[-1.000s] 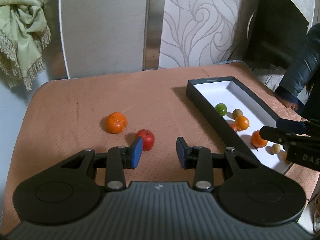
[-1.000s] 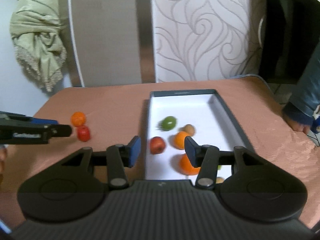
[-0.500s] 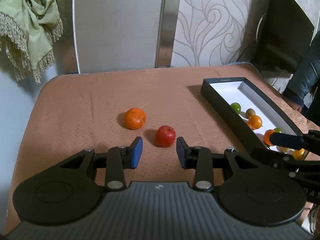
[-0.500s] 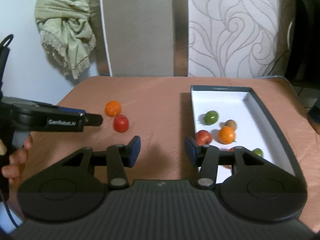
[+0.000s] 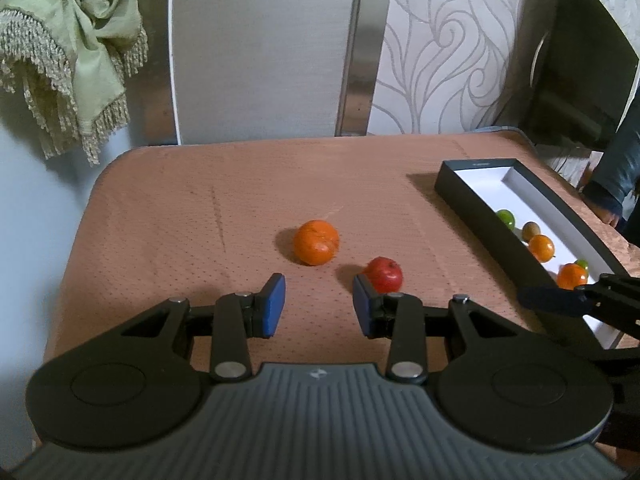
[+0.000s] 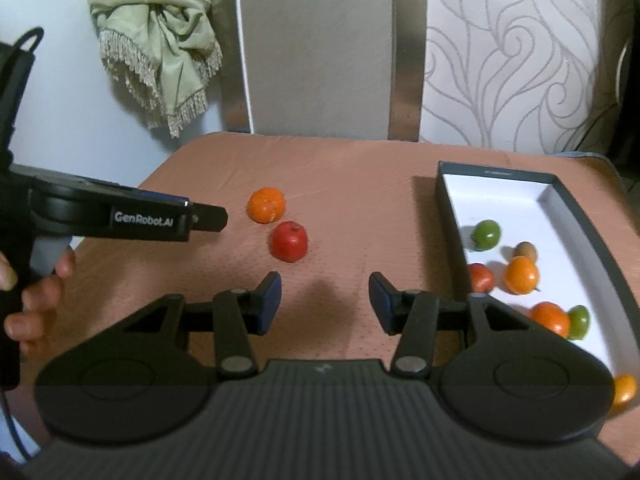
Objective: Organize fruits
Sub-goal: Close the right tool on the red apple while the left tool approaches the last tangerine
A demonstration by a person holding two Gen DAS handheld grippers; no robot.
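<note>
- The left gripper (image 5: 316, 306) hung over the near part of the table, its blue pads apart and nothing between them; a hand (image 6: 30, 292) gripped its handle by the table's left edge.
- The right gripper (image 6: 325, 304) hovered just as empty, jaws parted over bare cloth between the loose fruit and the box.
- A red apple (image 5: 384, 274) sat on the table (image 5: 168, 216) about midway across, just past the left gripper's right-hand pad in that gripper's own view; whether they touched I could not tell.
- An orange (image 5: 316, 242) lay just beside the apple, a little farther toward the back edge, the two close but not touching.
- Toward the table's right edge lay a long dark box (image 6: 450, 208) with a white floor, running from near the back edge down toward the front.
- Inside it, toward the far end, was a green fruit (image 6: 486, 234), then a small brown fruit (image 6: 526, 249), a small red fruit (image 6: 480, 276) against the left wall and an orange fruit (image 6: 520, 275) beside it.
- Nearer the front end sat another orange fruit (image 6: 550, 317) touching a second green one (image 6: 579, 321), and one more orange piece (image 6: 624, 392) half hidden behind the gripper body.
- The table wore a salmon-coloured dotted cloth.
- Behind the back edge stood a grey wall panel (image 5: 260, 48) and swirl-patterned wallpaper (image 5: 452, 52); a pale green fringed cloth (image 5: 68, 40) hung at the back-left corner.
- A dark sleeve (image 5: 616, 164) showed beyond the right edge.
</note>
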